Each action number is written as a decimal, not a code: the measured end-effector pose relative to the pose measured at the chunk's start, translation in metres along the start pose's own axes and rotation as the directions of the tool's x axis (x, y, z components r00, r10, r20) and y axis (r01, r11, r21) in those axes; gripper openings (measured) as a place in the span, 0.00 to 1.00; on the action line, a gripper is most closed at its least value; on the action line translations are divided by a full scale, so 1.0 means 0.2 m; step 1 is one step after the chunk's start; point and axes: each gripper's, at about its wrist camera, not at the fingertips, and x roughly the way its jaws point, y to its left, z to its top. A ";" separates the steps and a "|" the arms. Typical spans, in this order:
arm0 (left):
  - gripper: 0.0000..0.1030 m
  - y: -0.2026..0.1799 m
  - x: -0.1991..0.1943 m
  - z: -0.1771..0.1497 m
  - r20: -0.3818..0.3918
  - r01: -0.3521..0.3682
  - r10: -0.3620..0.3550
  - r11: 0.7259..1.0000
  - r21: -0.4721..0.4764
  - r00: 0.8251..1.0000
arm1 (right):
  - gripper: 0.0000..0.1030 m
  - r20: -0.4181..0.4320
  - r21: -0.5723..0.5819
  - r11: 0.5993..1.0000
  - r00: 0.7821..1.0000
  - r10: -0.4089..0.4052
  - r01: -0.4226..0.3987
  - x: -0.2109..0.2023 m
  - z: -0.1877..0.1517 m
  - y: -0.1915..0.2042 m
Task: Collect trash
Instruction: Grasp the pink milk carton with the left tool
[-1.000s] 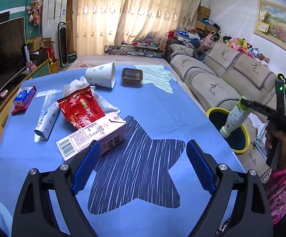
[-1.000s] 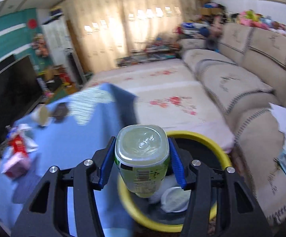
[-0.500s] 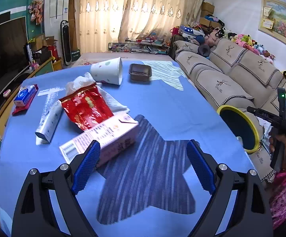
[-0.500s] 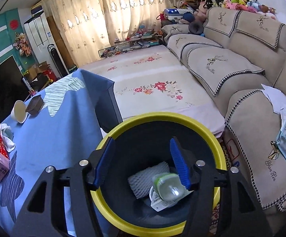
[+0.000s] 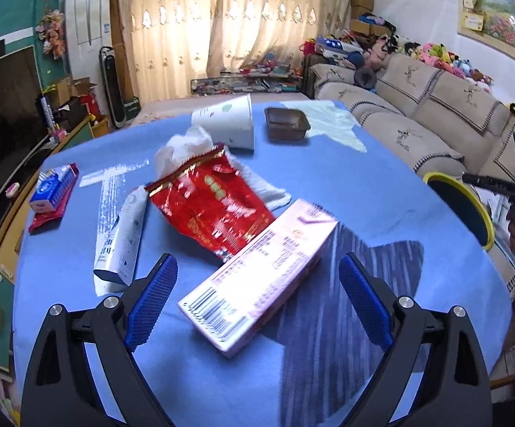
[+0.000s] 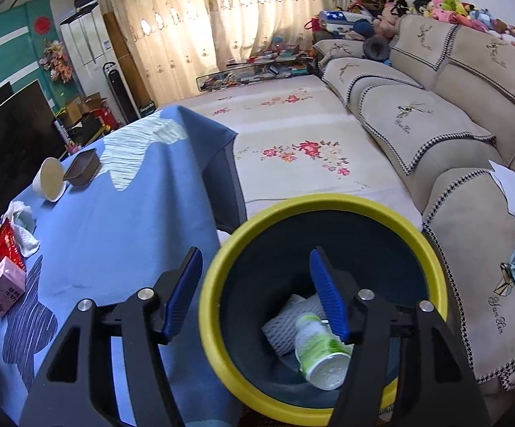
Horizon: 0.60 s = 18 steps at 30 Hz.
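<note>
The left gripper [image 5: 257,299] is spread wide around the pink carton [image 5: 261,277], and squeezing off-centre could make it slip toward the red wrapper [image 5: 207,206] at 11 o'clock, while the right gripper [image 6: 254,291] hangs open and empty over the yellow bin [image 6: 328,203].

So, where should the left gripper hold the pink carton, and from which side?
Grip the pink carton across its narrow width, near the barcode end. It lies flat and diagonal between the open left gripper fingers, so come from above, probably rolled to meet its long sides.
</note>
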 end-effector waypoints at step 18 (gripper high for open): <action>0.88 -0.22 0.01 -0.08 -0.088 0.228 -0.222 0.971 0.067 0.971 | 0.58 -0.001 -0.009 0.999 0.999 0.035 -0.035 -0.01 -0.01 0.04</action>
